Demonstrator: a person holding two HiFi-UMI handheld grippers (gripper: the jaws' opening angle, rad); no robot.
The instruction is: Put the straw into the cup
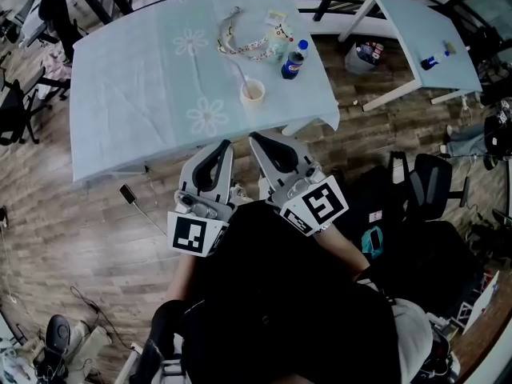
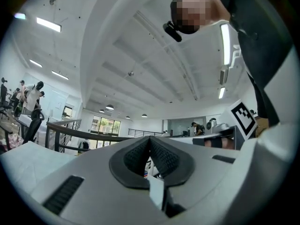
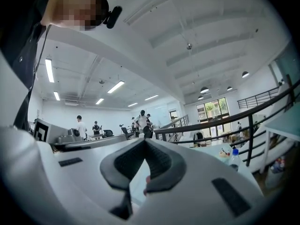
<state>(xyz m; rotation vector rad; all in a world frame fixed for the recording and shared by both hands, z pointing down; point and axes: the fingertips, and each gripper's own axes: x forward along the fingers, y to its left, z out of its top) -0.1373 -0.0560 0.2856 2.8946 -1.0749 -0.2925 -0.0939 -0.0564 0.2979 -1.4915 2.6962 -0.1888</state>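
I hold my left gripper (image 1: pixel 226 145) and right gripper (image 1: pixel 254 138) short of the tabletop (image 1: pixel 128 78), jaws closed and empty. The straw (image 1: pixel 239 72) leans in the cup (image 1: pixel 253 93), so nothing needs gripping.

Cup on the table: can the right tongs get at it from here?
Probably yes: the right tongs hover shut at the near edge of the tablecloth, and only bare cloth lies between them and the cup. The bottle stands aside.
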